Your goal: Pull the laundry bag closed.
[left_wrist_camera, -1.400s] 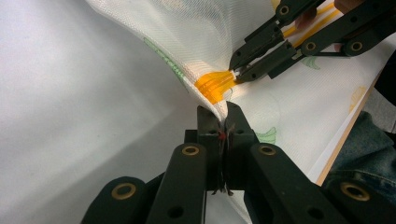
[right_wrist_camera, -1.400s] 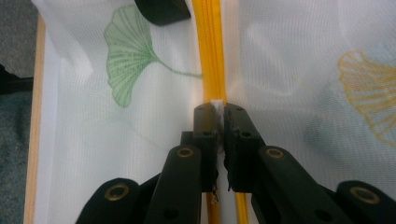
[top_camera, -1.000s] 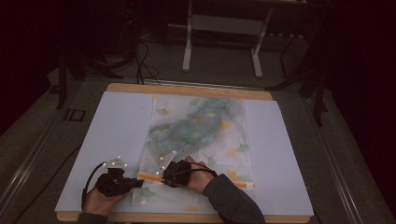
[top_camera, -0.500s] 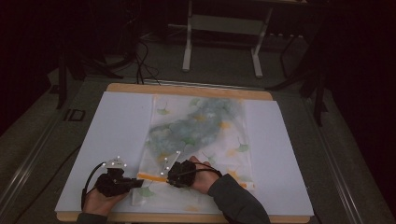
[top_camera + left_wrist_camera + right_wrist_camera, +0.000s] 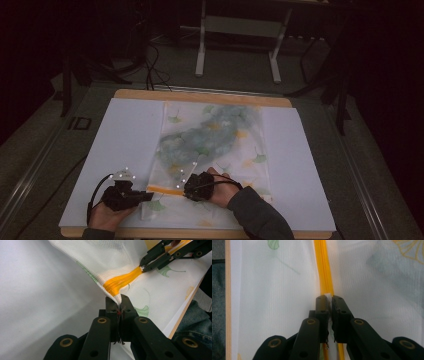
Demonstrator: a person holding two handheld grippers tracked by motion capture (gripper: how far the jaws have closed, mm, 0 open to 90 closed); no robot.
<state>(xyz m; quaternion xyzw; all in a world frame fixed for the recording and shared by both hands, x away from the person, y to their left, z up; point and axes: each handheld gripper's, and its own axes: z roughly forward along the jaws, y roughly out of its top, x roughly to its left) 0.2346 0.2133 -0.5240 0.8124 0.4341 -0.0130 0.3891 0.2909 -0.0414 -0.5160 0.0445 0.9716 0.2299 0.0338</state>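
A white mesh bag (image 5: 250, 155) printed with ginkgo leaves lies on the white sheet, with a blue-green garment (image 5: 210, 137) inside it. An orange zipper (image 5: 162, 190) runs along its near end. My left gripper (image 5: 149, 196) is shut on the bag's corner at the zipper's end (image 5: 119, 298) and lifts the mesh slightly. My right gripper (image 5: 186, 187) is shut on the small white zipper pull (image 5: 327, 295), its jaws in line with the zipper (image 5: 323, 267). The left gripper view shows the right gripper (image 5: 143, 266) a short way along the zipper (image 5: 120, 281).
A white sheet (image 5: 120, 145) covers a wooden table whose near edge (image 5: 200, 234) runs just behind both hands. On the floor beyond the table stand a metal frame (image 5: 237, 45) and cables (image 5: 150, 60). The person's jeans (image 5: 195, 322) lie by the table edge.
My right gripper has edged a little to the right along the zipper, and slightly more orange shows between the two grippers. The left gripper has kept still.
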